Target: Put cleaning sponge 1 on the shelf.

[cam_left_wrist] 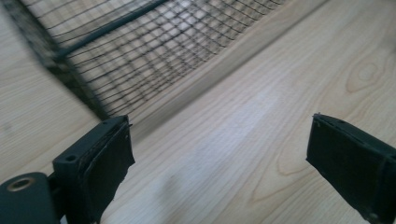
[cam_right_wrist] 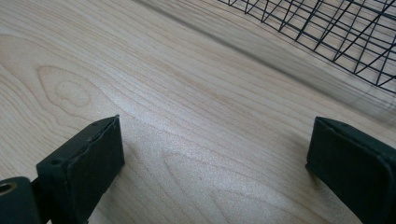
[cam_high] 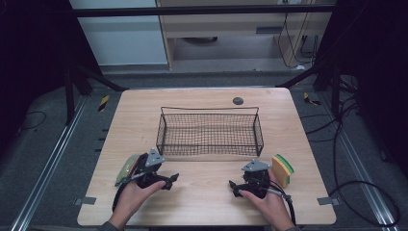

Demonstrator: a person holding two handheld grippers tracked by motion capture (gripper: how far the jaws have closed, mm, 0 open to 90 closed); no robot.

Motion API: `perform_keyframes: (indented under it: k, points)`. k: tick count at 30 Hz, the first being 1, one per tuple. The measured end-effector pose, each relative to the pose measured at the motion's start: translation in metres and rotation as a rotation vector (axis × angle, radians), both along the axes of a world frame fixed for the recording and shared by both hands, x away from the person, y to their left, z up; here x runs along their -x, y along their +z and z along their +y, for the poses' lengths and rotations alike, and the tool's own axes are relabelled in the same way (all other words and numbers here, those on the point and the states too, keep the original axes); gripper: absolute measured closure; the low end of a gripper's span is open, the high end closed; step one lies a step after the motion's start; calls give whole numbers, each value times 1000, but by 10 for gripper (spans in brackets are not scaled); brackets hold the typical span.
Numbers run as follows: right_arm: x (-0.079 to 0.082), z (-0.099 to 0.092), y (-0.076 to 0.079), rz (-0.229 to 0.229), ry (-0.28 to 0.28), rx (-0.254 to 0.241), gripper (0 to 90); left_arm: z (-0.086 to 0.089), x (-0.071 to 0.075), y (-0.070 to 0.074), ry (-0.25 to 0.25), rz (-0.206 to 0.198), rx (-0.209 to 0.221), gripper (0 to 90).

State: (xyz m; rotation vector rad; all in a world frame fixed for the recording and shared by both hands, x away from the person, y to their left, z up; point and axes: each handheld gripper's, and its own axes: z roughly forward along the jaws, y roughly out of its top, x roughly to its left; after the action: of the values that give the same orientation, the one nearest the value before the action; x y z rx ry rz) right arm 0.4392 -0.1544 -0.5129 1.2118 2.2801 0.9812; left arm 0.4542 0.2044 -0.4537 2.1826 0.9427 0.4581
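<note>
I have both the left gripper [cam_high: 172,179] and the right gripper [cam_high: 233,186] wide open, holding nothing. I judge nothing is picked yet: next, the sponge [cam_high: 282,169] by the table's right edge (or the green one [cam_high: 126,169] at the left) goes to the basket [cam_high: 210,150].

Table [cam_high: 202,202]: pale wood laminate, light beige with darker tan grain lines and oval knot swirls. Wire basket [cam_high: 210,143]: black, fine square mesh all round. Left tongs [cam_high: 169,180] and right tongs [cam_high: 235,187]: black bodies and black pads, each topped by a grey three-cornered plate. Sponge [cam_high: 282,169] by the right tongs: yellow, with a green layer and an orange side. Sponge [cam_high: 126,169] by the left tongs: yellow-green, looks wrapped in clear film. Small round dark grey cap [cam_high: 238,100] at the table's far edge. Floor: dark grey, with yellow-black striped tape pieces [cam_high: 103,102].
</note>
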Motion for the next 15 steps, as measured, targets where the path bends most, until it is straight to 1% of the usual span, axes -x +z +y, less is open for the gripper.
perform_keyframes:
  k: [2,3,4,5,7,9,10,11,13,14,15]
  points:
    - [0,0,0,1,-1,-2,40,7,0,8,17,6,-6,70]
    - [0,0,0,1,-1,-2,40,7,0,8,17,6,-6,76]
    - [0,0,0,1,1,1,40,14,0,14,30,18,-23,77]
    - [0,0,0,1,1,1,40,14,0,14,30,18,-23,78]
    - [0,0,0,0,1,0,40,24,0,21,58,22,-49,82]
    - [0,0,0,1,0,0,40,32,-1,25,86,28,-66,86]
    - [0,0,0,0,0,0,40,32,-1,25,86,28,-66,87]
    - [0,0,0,2,0,1,41,38,-2,27,99,40,-64,87]
    - [0,0,0,2,0,2,41,46,-3,29,117,43,-64,96]
    - [0,0,0,2,1,1,40,46,-3,29,117,43,-64,100]
    - [0,0,0,2,1,1,41,54,-4,31,137,43,-70,104]
